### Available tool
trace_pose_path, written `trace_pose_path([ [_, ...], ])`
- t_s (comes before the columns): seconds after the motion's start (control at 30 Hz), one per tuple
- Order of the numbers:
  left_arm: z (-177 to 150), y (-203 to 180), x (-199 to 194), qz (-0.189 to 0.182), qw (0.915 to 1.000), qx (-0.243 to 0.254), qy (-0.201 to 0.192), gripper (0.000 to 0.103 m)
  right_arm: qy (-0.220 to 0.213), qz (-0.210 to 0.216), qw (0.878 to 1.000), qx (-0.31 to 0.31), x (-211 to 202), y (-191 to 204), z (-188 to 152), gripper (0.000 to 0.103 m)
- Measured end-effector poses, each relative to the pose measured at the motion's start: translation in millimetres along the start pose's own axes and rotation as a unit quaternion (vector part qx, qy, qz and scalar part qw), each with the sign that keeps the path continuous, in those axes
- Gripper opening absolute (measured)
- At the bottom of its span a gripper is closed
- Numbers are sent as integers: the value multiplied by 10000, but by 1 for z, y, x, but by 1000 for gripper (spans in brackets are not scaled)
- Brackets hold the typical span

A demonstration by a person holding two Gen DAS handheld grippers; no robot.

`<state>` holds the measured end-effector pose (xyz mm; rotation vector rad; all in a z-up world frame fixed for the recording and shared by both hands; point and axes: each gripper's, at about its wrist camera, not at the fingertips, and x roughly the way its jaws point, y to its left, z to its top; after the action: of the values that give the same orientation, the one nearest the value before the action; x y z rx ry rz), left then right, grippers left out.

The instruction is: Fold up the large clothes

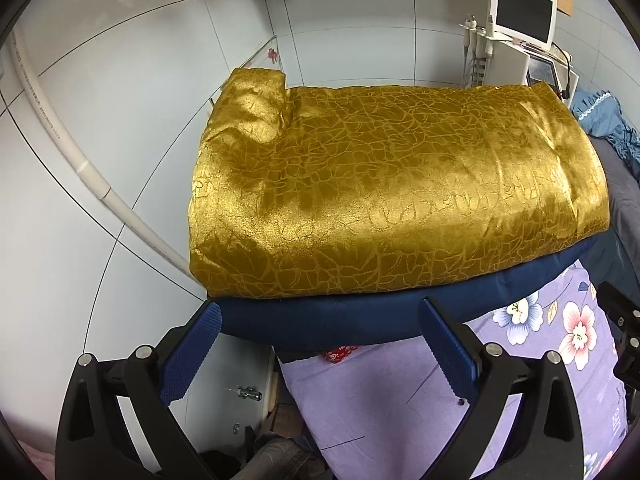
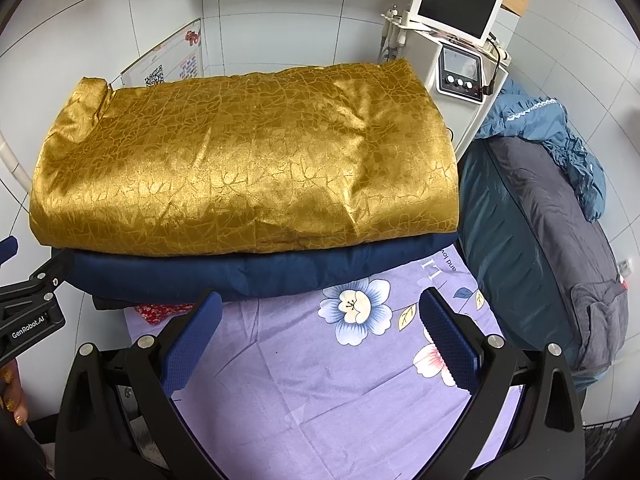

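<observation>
A folded shiny gold cloth [image 1: 392,188] lies on top of a folded dark blue cloth [image 1: 320,320], stacked on a purple flowered sheet [image 1: 384,400]. The stack also shows in the right wrist view: gold cloth [image 2: 248,156], blue cloth [image 2: 256,272], sheet [image 2: 320,380]. My left gripper [image 1: 320,312] is open and empty, its fingertips just short of the blue cloth's near edge. My right gripper [image 2: 320,304] is open and empty, above the sheet just in front of the stack. The left gripper's body [image 2: 28,312] shows at the left edge of the right wrist view.
A white machine with a screen [image 2: 456,0] stands behind the stack. A grey-teal quilt [image 2: 540,240] and a lighter blue ruffled cloth [image 2: 560,128] lie to the right. Tiled walls stand behind and to the left, with a white pipe [image 1: 80,160]. A red patterned cloth [image 2: 160,312] peeks from under the stack.
</observation>
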<state>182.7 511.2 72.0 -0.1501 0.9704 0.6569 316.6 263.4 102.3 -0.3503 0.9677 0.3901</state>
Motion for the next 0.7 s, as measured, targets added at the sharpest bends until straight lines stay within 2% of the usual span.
trace_pose_path([
  [0.7, -1, 0, -1, 98, 9999, 59, 30, 97, -8, 17, 10000, -15, -2, 1, 0, 97],
])
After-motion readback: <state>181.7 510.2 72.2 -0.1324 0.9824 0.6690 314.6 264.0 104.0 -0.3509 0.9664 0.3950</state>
